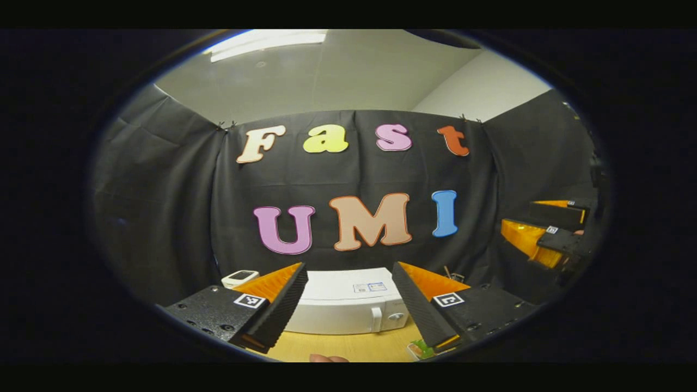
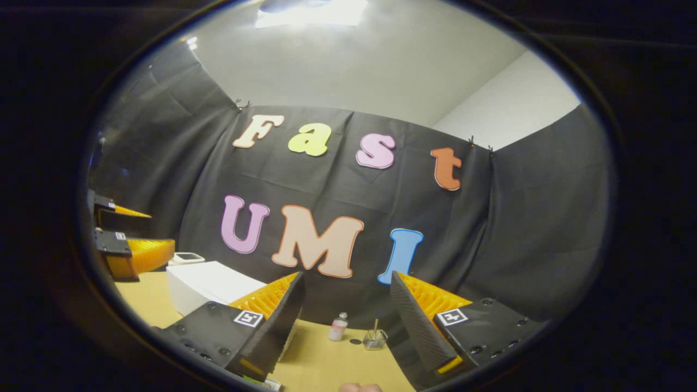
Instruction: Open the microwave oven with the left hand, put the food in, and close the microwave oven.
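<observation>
The left tool hangs above the near edge of the tabletop with its fingers spread wide and nothing between them. The right tool is likewise spread and empty, held high toward the right side of the tabletop.

The microwave oven sits toward the far edge of the tabletop, door shut, its upright handle on the right part of the front beside a round knob. The food appears to be the green item at the near edge in front of the oven's right side, mostly hidden under the left tool's finger, so I cannot tell what it rests in.

The main risk is probably the handle: it is slim and close to the knob, so a slightly off approach could catch the knob or slip off. A hard pull could drag the light-looking oven along the tabletop. The swinging door could also sweep into the food if that stays close in front.

A small white device sits by the oven's far left corner. A small bottle and a glass dish with a stick stand near the far right edge, clear of the door's path.
</observation>
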